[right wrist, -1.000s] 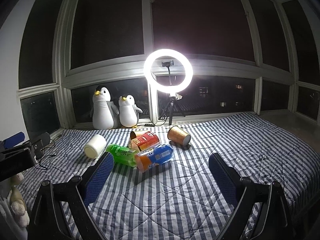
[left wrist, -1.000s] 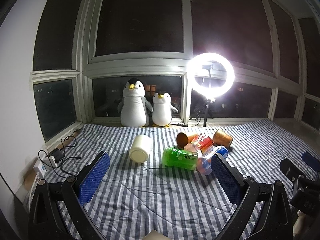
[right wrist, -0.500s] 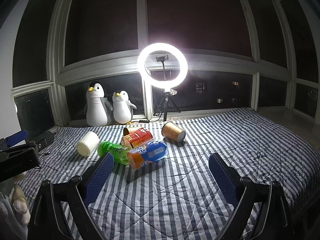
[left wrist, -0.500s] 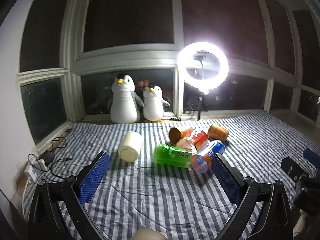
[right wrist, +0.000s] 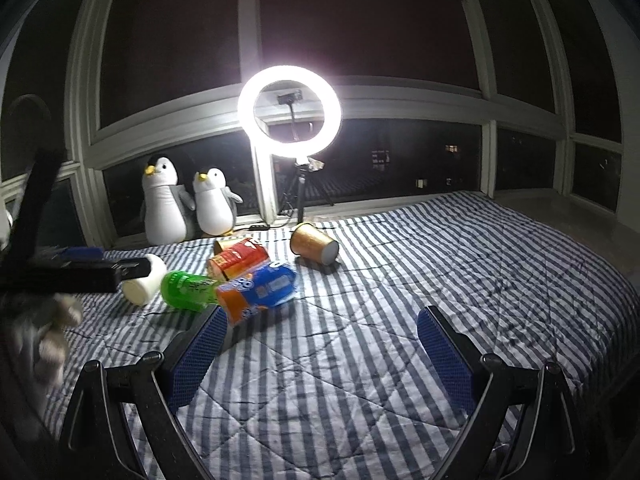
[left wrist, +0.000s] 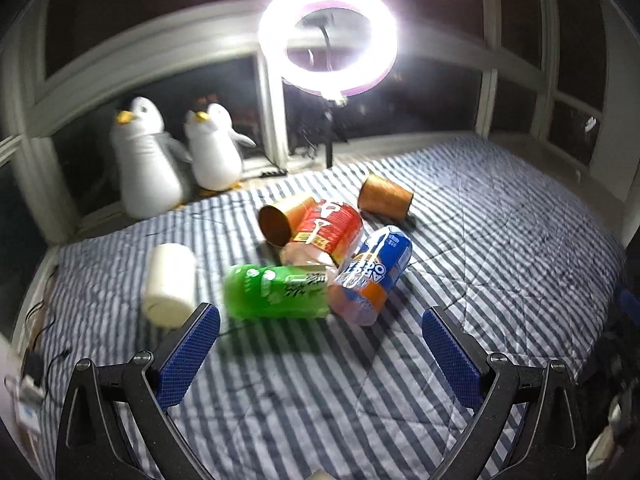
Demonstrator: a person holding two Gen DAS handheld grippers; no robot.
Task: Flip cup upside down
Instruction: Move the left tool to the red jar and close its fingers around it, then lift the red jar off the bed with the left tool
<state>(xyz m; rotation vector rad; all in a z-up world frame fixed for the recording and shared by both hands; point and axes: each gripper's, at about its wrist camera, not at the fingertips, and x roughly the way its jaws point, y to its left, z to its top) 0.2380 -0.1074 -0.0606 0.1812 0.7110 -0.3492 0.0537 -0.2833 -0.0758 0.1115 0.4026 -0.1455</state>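
Several cups lie on their sides on the striped quilt [left wrist: 480,240]: a white cup [left wrist: 170,285], a green cup [left wrist: 276,291], a red cup [left wrist: 326,228], a blue-orange cup [left wrist: 370,274], and two brown paper cups [left wrist: 280,218] [left wrist: 385,197]. My left gripper [left wrist: 320,340] is open and empty, just short of the green cup. My right gripper [right wrist: 318,336] is open and empty, behind the blue-orange cup [right wrist: 258,290], with the brown cup [right wrist: 314,244] farther ahead. The left gripper's body [right wrist: 76,276] shows dark at the left of the right wrist view.
A bright ring light [right wrist: 290,104] on a tripod and two plush penguins [right wrist: 164,200] [right wrist: 214,202] stand at the window. Cables and a power strip [left wrist: 28,392] lie at the quilt's left edge. Window frames surround the bed.
The left gripper has moved forward and tipped down towards the cup pile, which now looks much larger. The right gripper has shifted slightly closer. No cup has moved.
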